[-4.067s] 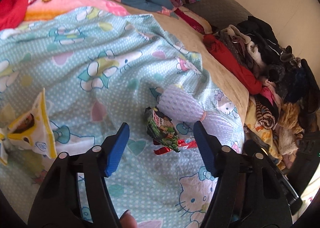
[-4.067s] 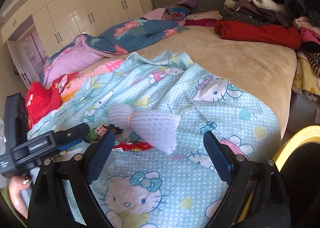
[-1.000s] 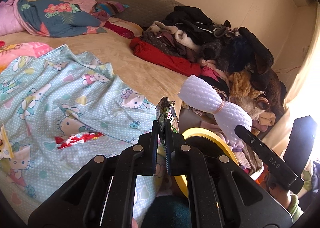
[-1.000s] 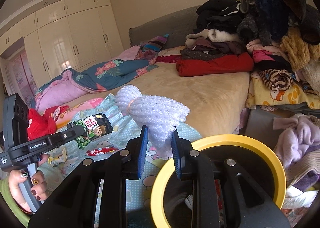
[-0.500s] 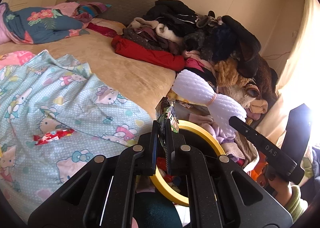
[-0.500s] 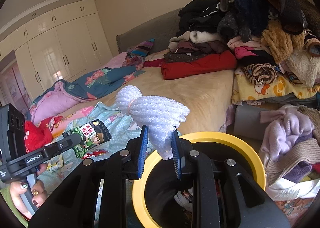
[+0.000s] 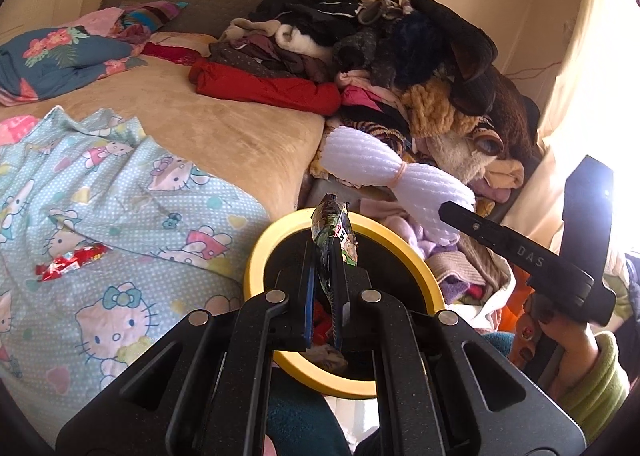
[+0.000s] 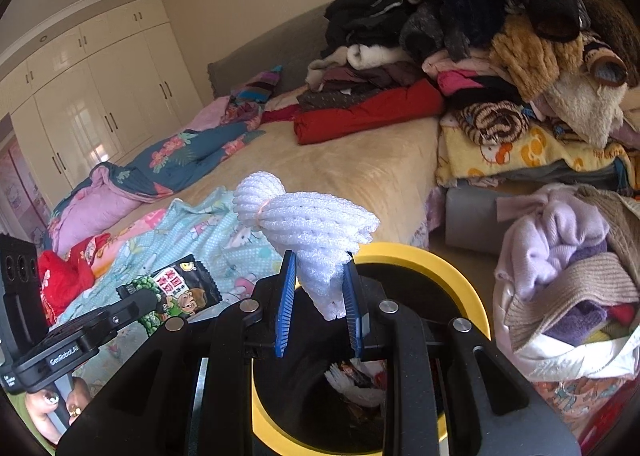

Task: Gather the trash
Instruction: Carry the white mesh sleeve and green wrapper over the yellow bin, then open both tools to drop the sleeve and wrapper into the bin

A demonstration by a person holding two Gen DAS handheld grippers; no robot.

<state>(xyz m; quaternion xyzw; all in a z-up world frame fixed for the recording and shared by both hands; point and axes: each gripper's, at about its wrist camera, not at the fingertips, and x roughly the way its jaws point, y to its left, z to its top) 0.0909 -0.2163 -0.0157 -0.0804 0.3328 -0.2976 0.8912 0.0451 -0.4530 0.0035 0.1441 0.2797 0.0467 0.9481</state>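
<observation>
A: So, what is the left gripper [image 7: 325, 276] holding?

B: Its fingers [image 7: 307, 288] are together, clamped on a green snack wrapper [image 7: 334, 234]. The wrapper stands up between them, over the opening of the yellow-rimmed bin [image 7: 256, 260].

A: And the right gripper [image 8: 318, 298]?

B: Its 2 blue fingers [image 8: 286, 304] are clamped on the narrow end of a white foam net [image 8: 308, 224], which is tied with a thin band. In the right wrist view the net is above the yellow rim of the bin [image 8: 460, 276], at the 12 o'clock side. Inside the bin some trash already lies at the bottom.

A: Is other trash in view?

B: Yes, a red wrapper [image 7: 72, 262] lies on the light blue cartoon sheet [image 7: 120, 184] on the bed [image 7: 224, 132], at about 9 o'clock from the bin in the left wrist view.

A: What is around the bin?

B: A big pile of clothes [image 7: 400, 56] is at 12 to 1 o'clock, with a red folded garment [image 7: 264, 90] at its edge. A person's hand [image 7: 560, 340] with a green sleeve holds the right gripper's handle at 3 o'clock.
</observation>
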